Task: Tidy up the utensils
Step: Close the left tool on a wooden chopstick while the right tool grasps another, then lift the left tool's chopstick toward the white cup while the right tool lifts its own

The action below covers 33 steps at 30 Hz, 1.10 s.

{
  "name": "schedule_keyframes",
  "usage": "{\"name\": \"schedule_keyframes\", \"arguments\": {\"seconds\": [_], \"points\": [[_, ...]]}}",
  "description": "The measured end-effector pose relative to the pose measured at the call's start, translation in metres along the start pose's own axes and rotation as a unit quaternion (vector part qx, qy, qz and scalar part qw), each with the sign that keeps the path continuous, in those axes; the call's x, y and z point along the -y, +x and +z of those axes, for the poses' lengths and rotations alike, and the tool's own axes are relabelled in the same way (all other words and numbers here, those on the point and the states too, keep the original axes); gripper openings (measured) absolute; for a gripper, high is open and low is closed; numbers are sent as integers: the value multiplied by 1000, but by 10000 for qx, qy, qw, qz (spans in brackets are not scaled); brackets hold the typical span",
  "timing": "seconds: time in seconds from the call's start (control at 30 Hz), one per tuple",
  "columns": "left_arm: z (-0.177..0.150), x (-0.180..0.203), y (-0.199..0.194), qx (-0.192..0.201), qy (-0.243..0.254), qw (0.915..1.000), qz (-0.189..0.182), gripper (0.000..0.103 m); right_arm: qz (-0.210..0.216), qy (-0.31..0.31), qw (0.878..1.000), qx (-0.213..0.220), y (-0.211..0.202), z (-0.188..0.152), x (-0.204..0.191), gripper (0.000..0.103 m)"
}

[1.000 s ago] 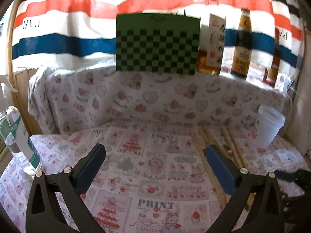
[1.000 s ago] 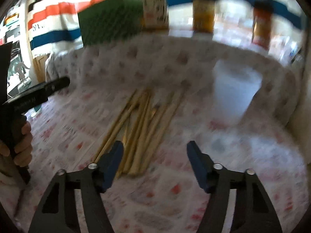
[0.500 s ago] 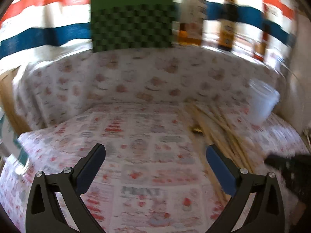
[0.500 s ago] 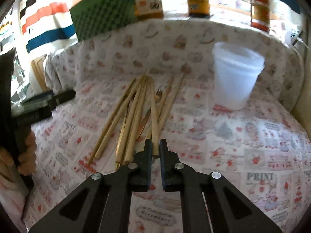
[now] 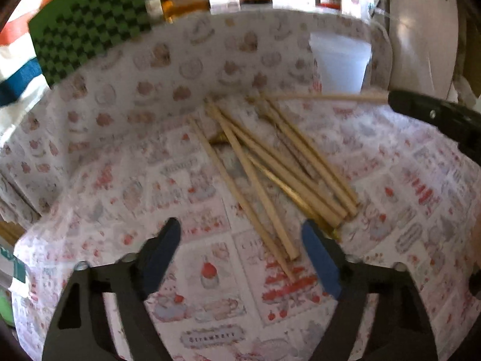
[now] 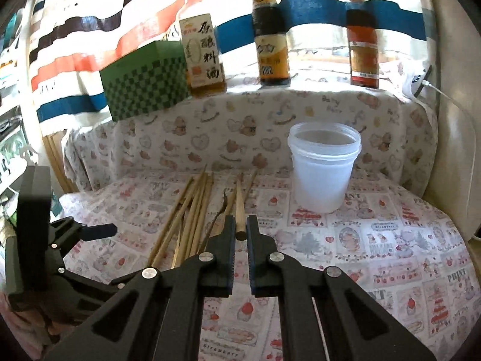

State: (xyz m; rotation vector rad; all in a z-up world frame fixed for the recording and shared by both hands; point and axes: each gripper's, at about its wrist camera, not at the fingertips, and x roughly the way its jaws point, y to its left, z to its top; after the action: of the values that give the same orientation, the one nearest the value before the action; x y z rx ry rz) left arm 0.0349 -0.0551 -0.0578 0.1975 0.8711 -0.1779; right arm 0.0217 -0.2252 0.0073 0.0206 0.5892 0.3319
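Wooden chopstick [image 6: 239, 210], tip hidden, sits clamped in right gripper [image 6: 240, 234] jaws.

three bottles [image 6: 269, 33], one plastic cup [image 6: 323, 167], one green box [image 6: 144, 81]

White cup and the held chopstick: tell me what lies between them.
Right wrist view: only bare printed tablecloth separates the white cup from the chopstick clamped in the right hand-held gripper.

One chopstick [image 6: 239, 210] — now lifted off pile [image 6: 186, 219]
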Motion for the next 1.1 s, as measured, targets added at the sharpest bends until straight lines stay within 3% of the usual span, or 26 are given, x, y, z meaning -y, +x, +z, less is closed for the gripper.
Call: {"name": "schedule_keyframes", "arguments": {"seconds": [0.03, 0.1, 0.13, 0.17, 0.27, 0.3, 0.43, 0.53, 0.63, 0.73, 0.87, 0.93, 1.03, 1.1], "points": [[-1, -2, 4, -108, -76, 9998, -131, 60, -28, -35, 10000, -20, 1, -2, -1, 8], [-1, -13, 3, -155, -395, 9982, -415, 31, -45, -107, 9999, -41, 3, -4, -5, 8], [0, -17, 4, -177, -491, 9982, -294, 21, -70, -128, 9999, -17, 3, -6, -6, 8], [-2, -21, 4, -188, -573, 9980, -203, 15, -93, -137, 9999, 14, 2, -7, -6, 8], [-3, -36, 2, -174, -879, 9952, -399, 12, -104, -95, 9999, 63, 2, -8, -5, 8], [-1, -40, -3, -32, -921, 9946, -467, 0, -93, -53, 9999, 50, 2, -8, -4, 8], [4, -44, -41, 1002, -848, 9911, -225, 0, -16, 156, 9998, -75, 7, -8, 3, 8], [4, -52, -56, 1286, -1012, 9858, -389, 0, -45, 167, 9998, -59, 7, -8, 3, 8], [8, -57, -50, 1017, -1011, 9885, -486, 0, -92, 136, 9999, 5, 5, -8, 2, 8], [7, -59, -30, 326, -1059, 9919, -615, 17, -108, 121, 9999, 12, 5, -8, 2, 8], [-1, -60, 0, -409, -1206, 9903, -562, 19, -95, 123, 9999, -50, 7, -8, 3, 8], [-4, -59, 0, -422, -1197, 9904, -547, 21, -99, 128, 9998, -86, 8, -9, 3, 8], [-5, -54, -2, -554, -1163, 9877, -882, 19, -112, 123, 9998, -105, 9, -8, 3, 8], [-5, -52, -2, -557, -1066, 9906, -647, 19, -123, 135, 9998, -105, 9, -8, 4, 8]]}}
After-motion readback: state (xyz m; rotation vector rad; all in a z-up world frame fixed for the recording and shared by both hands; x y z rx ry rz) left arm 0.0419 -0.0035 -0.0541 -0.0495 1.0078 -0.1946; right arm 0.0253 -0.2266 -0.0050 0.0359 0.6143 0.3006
